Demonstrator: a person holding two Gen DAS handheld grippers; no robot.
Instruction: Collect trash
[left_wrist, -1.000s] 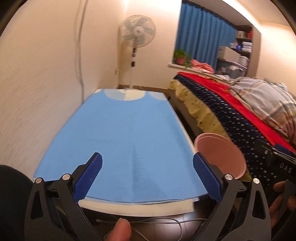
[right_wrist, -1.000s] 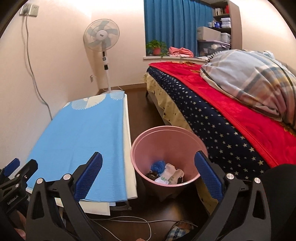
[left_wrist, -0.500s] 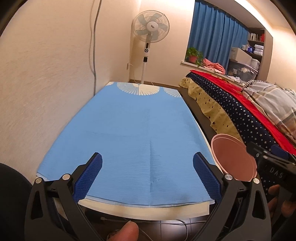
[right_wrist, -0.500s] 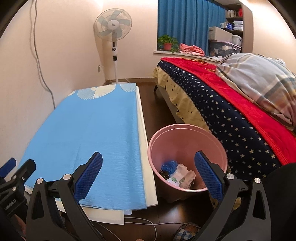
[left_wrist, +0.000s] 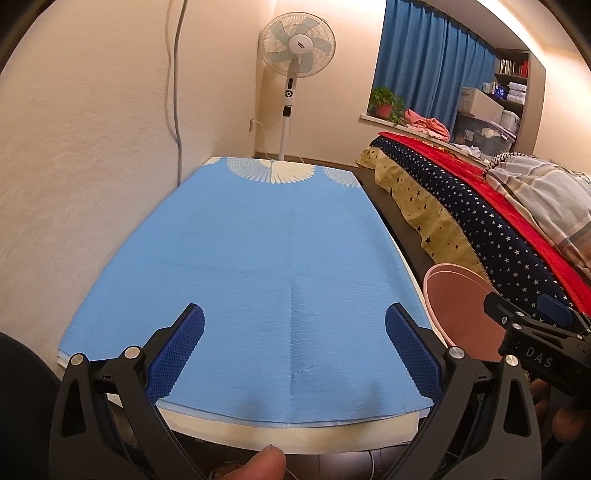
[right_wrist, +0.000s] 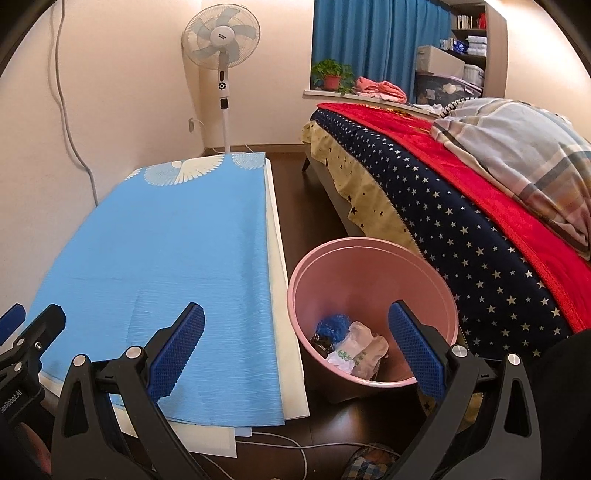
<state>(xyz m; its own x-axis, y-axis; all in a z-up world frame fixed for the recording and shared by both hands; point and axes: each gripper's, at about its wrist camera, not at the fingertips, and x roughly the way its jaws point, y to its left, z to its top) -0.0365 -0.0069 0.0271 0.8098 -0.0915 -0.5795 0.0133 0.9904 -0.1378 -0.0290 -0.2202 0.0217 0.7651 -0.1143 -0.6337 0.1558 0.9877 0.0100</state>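
A pink trash bin (right_wrist: 373, 295) stands on the dark floor between the low table and the bed; its rim also shows in the left wrist view (left_wrist: 456, 302). Inside it lie crumpled trash pieces (right_wrist: 351, 347), white wrappers and a blue wad. My right gripper (right_wrist: 295, 350) is open and empty, held above the bin's near-left rim. My left gripper (left_wrist: 293, 350) is open and empty over the near end of the table's blue cloth (left_wrist: 258, 266). No loose trash shows on the cloth.
A bed (right_wrist: 461, 192) with a starred navy cover, red blanket and plaid pillow runs along the right. A standing fan (right_wrist: 221, 51) is at the far wall. White cables (right_wrist: 288, 443) lie on the floor near the table's front edge.
Both grippers have swung left and tilted up a little; the bin has slid to the right in both views. Both stay open and empty.
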